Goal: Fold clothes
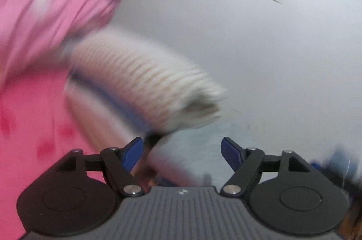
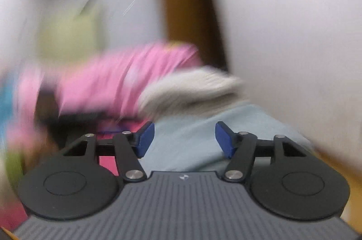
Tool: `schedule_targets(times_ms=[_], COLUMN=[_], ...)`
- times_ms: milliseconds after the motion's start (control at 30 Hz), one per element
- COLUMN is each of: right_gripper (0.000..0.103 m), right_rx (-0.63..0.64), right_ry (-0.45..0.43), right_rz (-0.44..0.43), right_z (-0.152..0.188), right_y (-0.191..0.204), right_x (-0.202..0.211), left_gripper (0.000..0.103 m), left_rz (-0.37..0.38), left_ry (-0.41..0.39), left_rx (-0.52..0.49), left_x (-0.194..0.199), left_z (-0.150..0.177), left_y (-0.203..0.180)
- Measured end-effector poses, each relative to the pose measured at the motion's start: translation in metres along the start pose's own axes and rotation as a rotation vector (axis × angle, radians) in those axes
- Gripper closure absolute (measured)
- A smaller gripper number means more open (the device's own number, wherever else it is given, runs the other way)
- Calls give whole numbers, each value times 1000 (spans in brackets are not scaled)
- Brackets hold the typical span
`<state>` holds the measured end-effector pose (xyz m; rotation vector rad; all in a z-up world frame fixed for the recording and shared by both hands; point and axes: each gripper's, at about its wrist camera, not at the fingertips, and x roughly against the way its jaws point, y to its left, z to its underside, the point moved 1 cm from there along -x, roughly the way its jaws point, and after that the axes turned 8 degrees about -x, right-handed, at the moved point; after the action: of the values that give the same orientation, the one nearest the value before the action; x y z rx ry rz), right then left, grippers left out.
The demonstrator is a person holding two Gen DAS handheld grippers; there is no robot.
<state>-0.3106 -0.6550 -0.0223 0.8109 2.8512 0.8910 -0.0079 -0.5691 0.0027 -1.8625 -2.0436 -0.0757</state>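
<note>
Both views are smeared by motion. My left gripper is open, its blue pads apart with nothing between them. Just ahead of it lies a folded white garment with thin tan stripes, and a pale blue cloth lies under the jaws. A pink garment is bunched at the left. My right gripper is also open and empty, above the pale blue cloth. Beyond it sit the striped white garment and the pink garment.
A white wall fills the right of the left wrist view. A dark brown doorway stands behind the clothes. A blurred green cloth is at the back left and a bright pink surface lies at the lower left.
</note>
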Motion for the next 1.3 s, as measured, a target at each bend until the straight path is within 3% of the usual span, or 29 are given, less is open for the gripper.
schedule_targets(times_ms=[200, 300, 400, 533, 633, 767, 967, 1133, 1233, 1300], right_gripper=[43, 43, 42, 36, 35, 35, 34, 30, 28, 28], right_rx=[-600, -820, -919, -986, -1003, -974, -958, -936, -947, -964], right_ry=[-8, -35, -77, -87, -65, -27, 23, 36, 40, 44], right_rz=[8, -14, 24, 89, 88, 50, -61, -83, -108, -128], right_z=[17, 27, 30, 28, 28, 18, 4, -10, -13, -12], right_y=[-95, -126, -148, -177, -190, -193, -185, -177, -180, -183], right_x=[21, 13, 5, -7, -19, -30, -39, -44, -42, -38], left_gripper=[12, 12, 12, 12, 12, 12, 12, 12, 13, 19], left_rz=[77, 96, 89, 59, 46, 10, -44, -65, -101, -129], left_ry=[40, 86, 131, 164, 184, 225, 315, 373, 424, 463], left_rx=[-542, -712, -833, -927, -964, -1059, -1138, -1190, -1187, -1155], left_x=[9, -14, -41, -51, -62, -60, -96, -120, -140, -154], left_z=[14, 35, 46, 60, 57, 63, 57, 55, 50, 46], left_y=[-127, -164, -179, -203, -214, -237, -264, -281, -285, -285])
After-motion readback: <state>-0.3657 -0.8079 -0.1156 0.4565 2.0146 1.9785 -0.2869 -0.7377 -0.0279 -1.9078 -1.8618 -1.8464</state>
